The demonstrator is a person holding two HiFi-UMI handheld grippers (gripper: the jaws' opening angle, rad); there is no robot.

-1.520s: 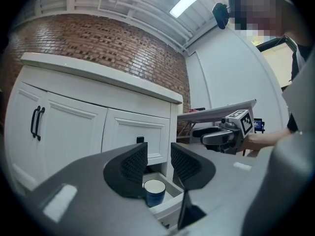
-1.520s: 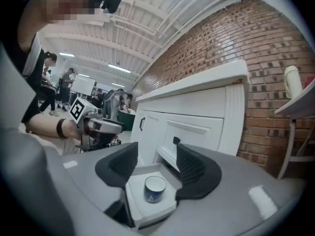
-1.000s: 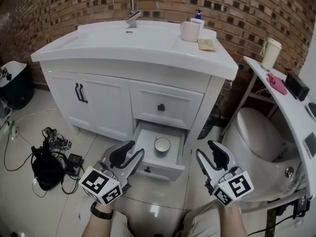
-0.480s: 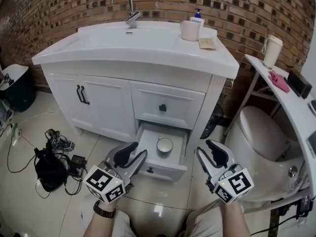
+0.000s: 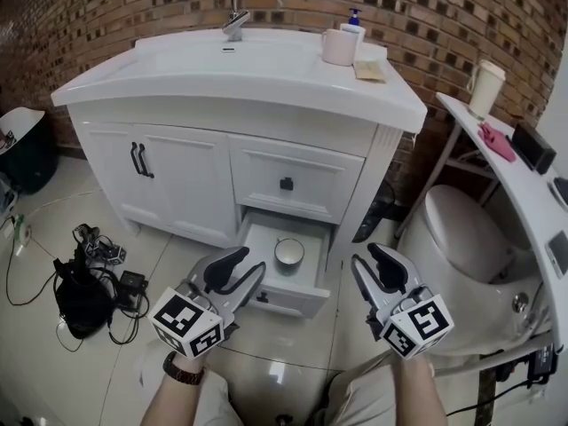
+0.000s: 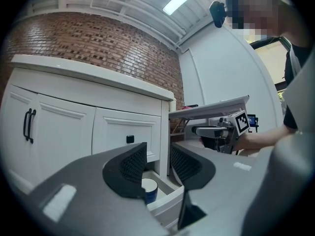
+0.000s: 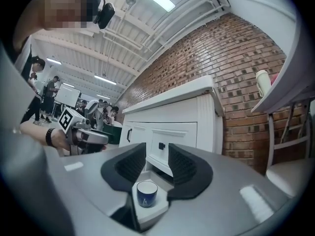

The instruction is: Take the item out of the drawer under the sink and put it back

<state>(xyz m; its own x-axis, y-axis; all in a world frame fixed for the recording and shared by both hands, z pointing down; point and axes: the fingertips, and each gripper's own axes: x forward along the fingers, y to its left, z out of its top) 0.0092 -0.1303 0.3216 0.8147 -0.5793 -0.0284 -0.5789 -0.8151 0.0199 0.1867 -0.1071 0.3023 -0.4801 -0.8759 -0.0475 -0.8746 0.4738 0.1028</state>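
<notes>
A small white cup with a dark blue outside (image 5: 288,252) stands upright in the open bottom drawer (image 5: 286,301) of the white sink cabinet (image 5: 177,171). My left gripper (image 5: 248,263) hovers just left of the drawer front; its jaws stand close together, empty. My right gripper (image 5: 366,257) hangs right of the drawer, shut on nothing, its jaws having just been closing. In the left gripper view the cup (image 6: 147,190) shows below the left gripper (image 6: 158,161). In the right gripper view the cup (image 7: 146,193) sits below the right gripper (image 7: 157,162).
A closed drawer (image 5: 286,183) sits above the open one. A toilet (image 5: 461,229) stands at the right under a white shelf (image 5: 497,162). A black bag and cables (image 5: 84,295) lie on the floor at the left. A mug (image 5: 339,47) stands on the counter.
The right gripper's jaws have drawn closer together. Both grippers stay in about the same places beside the open drawer, and the cup has not moved.
</notes>
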